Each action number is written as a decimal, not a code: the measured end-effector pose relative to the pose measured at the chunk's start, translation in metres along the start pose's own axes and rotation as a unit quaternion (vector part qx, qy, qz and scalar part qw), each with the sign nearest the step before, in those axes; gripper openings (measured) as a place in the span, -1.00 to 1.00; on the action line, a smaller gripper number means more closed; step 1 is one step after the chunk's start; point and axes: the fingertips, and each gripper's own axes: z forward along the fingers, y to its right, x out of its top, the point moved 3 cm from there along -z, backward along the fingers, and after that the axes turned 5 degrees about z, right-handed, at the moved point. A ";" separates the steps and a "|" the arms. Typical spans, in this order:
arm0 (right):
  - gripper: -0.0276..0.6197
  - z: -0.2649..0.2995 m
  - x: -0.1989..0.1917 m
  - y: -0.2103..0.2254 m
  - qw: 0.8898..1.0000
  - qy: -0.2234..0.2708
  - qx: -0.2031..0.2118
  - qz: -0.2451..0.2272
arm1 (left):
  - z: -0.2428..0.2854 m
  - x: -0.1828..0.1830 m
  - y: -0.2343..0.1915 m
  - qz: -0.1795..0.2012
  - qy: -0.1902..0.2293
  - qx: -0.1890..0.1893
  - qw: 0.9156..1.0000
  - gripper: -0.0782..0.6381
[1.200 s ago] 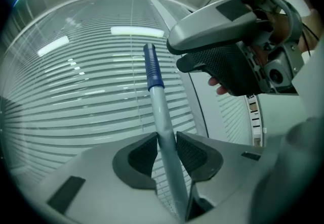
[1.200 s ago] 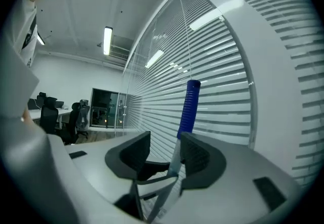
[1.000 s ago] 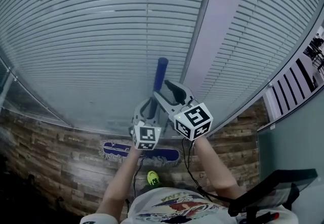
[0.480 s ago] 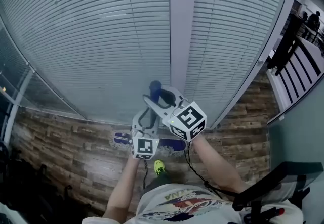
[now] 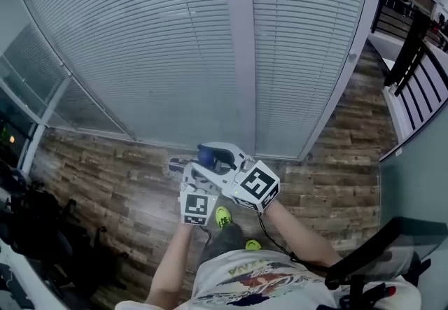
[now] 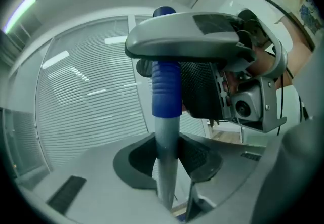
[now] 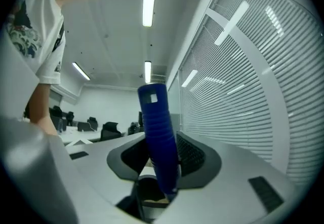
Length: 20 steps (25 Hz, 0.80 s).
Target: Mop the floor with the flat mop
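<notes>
**Both grippers hold the mop handle by the window blinds**

The left gripper point(image 5: 194, 174) and the right gripper point(image 5: 213, 159) both hold the flat mop near the top of its handle point(image 6: 165, 167). In the left gripper view, the left gripper's jaws squeeze the grey handle from both sides, just under the blue grip point(image 6: 167, 89). In the right gripper view, the right gripper's jaws have just been closing. The blue grip stands between them, and the black pads press on it.

There is little to read. Each gripper's cube point(image 5: 198, 208) has black and white square marks on it, which are patterns and not words. The person's shirt point(image 5: 245, 284) has a coloured picture with some letters, but they are too small and blurry to read.

The mop head point(image 5: 175, 164) is mostly hidden. In the head view only a small blue bit peeks out on the wooden floor point(image 5: 105, 182), just left of the grippers and close to the foot of the blinds point(image 5: 140, 43). The grippers cover the rest of it and most of the handle. Two green shoes point(image 5: 222, 217) show below the cubes. At the bottom left there are dark shapes that are hard to make out. A black thing point(image 5: 392, 245) at the bottom right is cut off by the edge.
</notes>
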 end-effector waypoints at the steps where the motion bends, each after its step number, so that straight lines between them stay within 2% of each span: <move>1: -0.46 -0.009 -0.007 -0.016 0.999 0.006 0.018 0.026 | -0.013 -0.002 0.012 0.001 -0.011 -0.007 1.000 -0.45; 3: -0.37 -0.024 -0.022 -0.049 0.996 0.018 0.042 0.073 | -0.041 -0.009 0.034 0.002 -0.029 -0.018 0.999 -0.46; 4: -0.35 -0.031 -0.029 -0.066 0.996 0.019 0.043 0.078 | -0.055 -0.013 0.044 0.000 -0.036 -0.020 0.999 -0.46; 7: -0.36 -0.050 -0.047 -0.110 0.997 0.004 0.043 0.060 | -0.091 -0.023 0.071 -0.005 -0.048 -0.023 0.999 -0.46; 14: -0.36 -0.083 -0.072 -0.195 0.995 -0.041 0.076 0.051 | -0.164 -0.038 0.120 -0.002 -0.059 -0.031 0.998 -0.46; 18: -0.36 -0.099 -0.083 -0.269 0.994 -0.059 0.079 0.042 | -0.233 -0.041 0.150 -0.005 -0.049 -0.034 0.998 -0.46; 20: -0.36 -0.108 -0.090 -0.314 0.994 -0.066 0.085 0.020 | -0.274 -0.044 0.167 -0.006 -0.044 -0.036 0.998 -0.46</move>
